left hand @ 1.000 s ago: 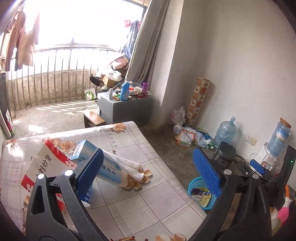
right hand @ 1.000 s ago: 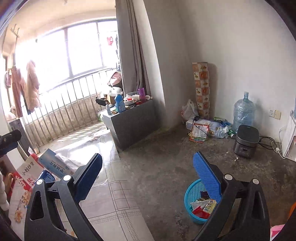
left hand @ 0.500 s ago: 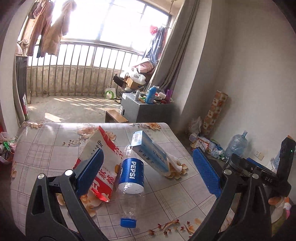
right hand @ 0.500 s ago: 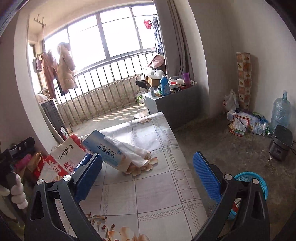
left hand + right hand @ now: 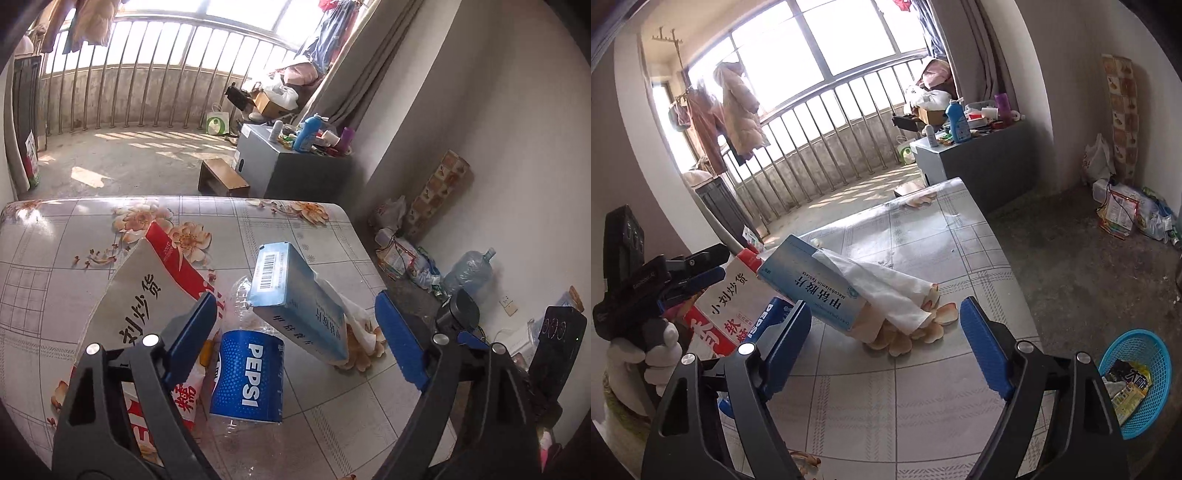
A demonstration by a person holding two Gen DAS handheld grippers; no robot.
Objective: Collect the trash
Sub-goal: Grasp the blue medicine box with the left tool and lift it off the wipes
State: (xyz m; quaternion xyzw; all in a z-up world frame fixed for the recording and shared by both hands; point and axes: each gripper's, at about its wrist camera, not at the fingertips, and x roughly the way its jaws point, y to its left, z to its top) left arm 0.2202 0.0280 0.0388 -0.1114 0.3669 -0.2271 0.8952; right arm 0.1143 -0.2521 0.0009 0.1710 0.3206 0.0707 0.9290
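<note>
On the flower-print table (image 5: 325, 417) lies a clear Pepsi bottle (image 5: 247, 376) with a blue label. A light-blue medicine box (image 5: 295, 299) leans on it, white tissue (image 5: 886, 288) spilling from its open end. A red-and-white snack bag (image 5: 147, 288) lies at the bottle's left. My left gripper (image 5: 295, 339) hovers over bottle and box, jaws closing, pads touching neither. My right gripper (image 5: 886, 343) faces the box (image 5: 812, 284) from the other side, jaws also closing with nothing between the pads.
A blue plastic basket (image 5: 1137, 373) holding wrappers stands on the concrete floor right of the table. A white-gloved hand (image 5: 646, 350) holds the left gripper at the table's left. A grey cabinet (image 5: 291, 170), water jugs (image 5: 469, 273) and bagged clutter line the far wall.
Both views swung from the floor and basket toward the table. The left gripper came down close over the bottle and box; the right one neared the box. Both pairs of jaws narrowed slightly.
</note>
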